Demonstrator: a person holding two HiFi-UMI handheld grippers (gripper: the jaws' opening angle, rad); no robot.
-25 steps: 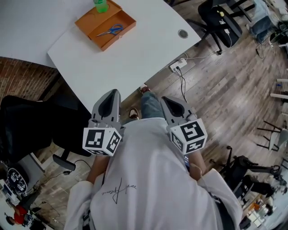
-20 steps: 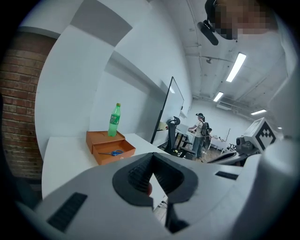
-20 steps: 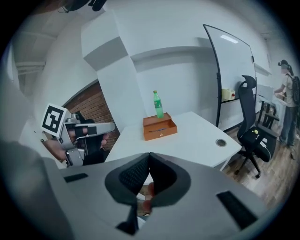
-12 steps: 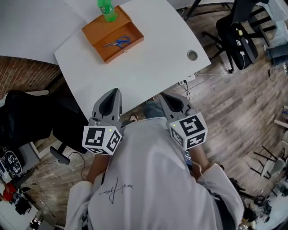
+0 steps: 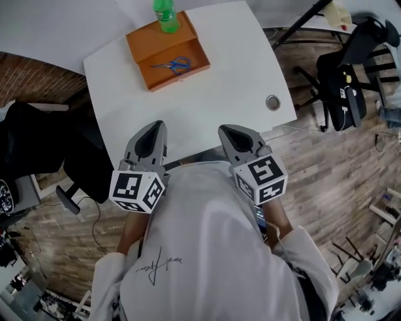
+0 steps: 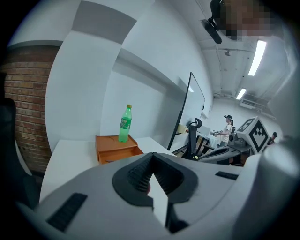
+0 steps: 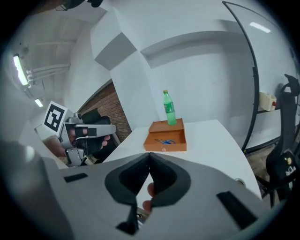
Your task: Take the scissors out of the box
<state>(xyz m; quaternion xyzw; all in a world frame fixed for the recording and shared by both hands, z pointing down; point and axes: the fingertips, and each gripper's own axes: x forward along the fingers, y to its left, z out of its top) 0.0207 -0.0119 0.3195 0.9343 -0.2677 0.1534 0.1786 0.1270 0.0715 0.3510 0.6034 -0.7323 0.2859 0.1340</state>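
An orange box (image 5: 150,42) sits at the far side of the white table (image 5: 232,75), with its tray part open toward me. Blue-handled scissors (image 5: 173,64) lie inside it. A green bottle (image 5: 165,14) stands on the box's closed part. My left gripper (image 5: 155,127) and right gripper (image 5: 227,130) are held side by side at the table's near edge, well short of the box, both shut and empty. In the right gripper view the box (image 7: 176,139), the scissors (image 7: 165,141) and the bottle (image 7: 169,108) lie straight ahead. In the left gripper view only the box (image 6: 117,147) and the bottle (image 6: 124,123) show.
A round cable hole (image 5: 272,101) sits near the table's right edge. A dark chair (image 5: 37,144) stands left of the table and another chair with a black bag (image 5: 344,81) stands to the right on the wooden floor. A brick wall (image 6: 28,117) is on the left.
The head view has swung, so the table and box now sit more squarely ahead and lower in the picture. Both grippers stay shut, side by side near the body.
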